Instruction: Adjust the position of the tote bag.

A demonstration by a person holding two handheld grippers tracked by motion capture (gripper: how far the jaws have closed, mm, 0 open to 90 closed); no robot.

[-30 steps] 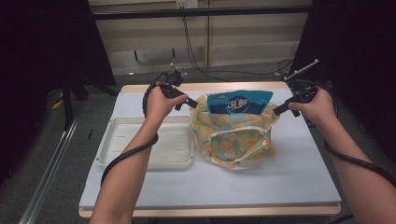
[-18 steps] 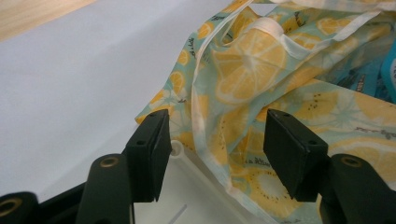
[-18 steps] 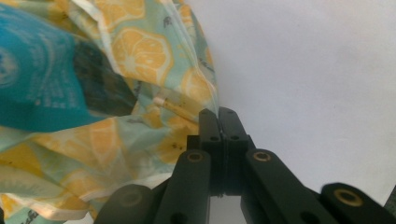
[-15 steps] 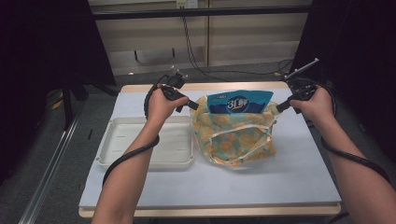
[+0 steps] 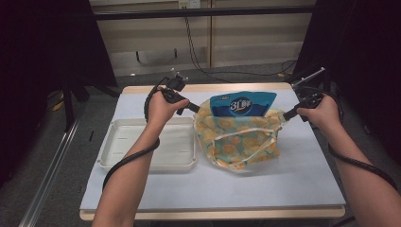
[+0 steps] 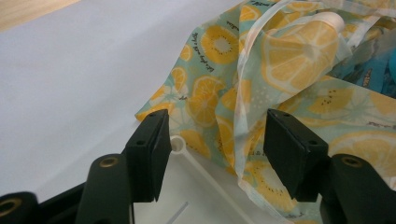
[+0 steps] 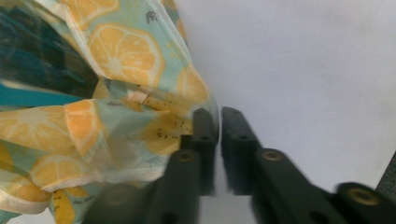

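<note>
On the table: my work sits mid-table (image 5: 142, 101), a lemon-print bag (image 5: 241, 142) standing upright with a blue snack pouch (image 5: 242, 104) poking out of its mouth; a white tray (image 5: 113, 156) lies just beside the bag's left side.

Left gripper: I hold my left gripper (image 6: 212, 140) at the bag's left top corner, over the tray's corner. Its jaws stand apart with a fold of printed fabric and the pale handle strap (image 6: 243, 107) between them; the pads do not press on the cloth, so nothing is gripped there yet.

Right gripper: my right gripper (image 7: 217, 140) is at the bag's right top corner. Its jaws have just been closing and then eased slightly; they stand nearly together with only a thin slit, and the bag's edge lies against the left jaw's outer face, not clearly between the pads. I judge it has no hold.

Why so: I take both corners to spread the mouth wide, so the pouch can come out cleanly.

Risk: thin cloth may slip from a shallow pinch.
</note>
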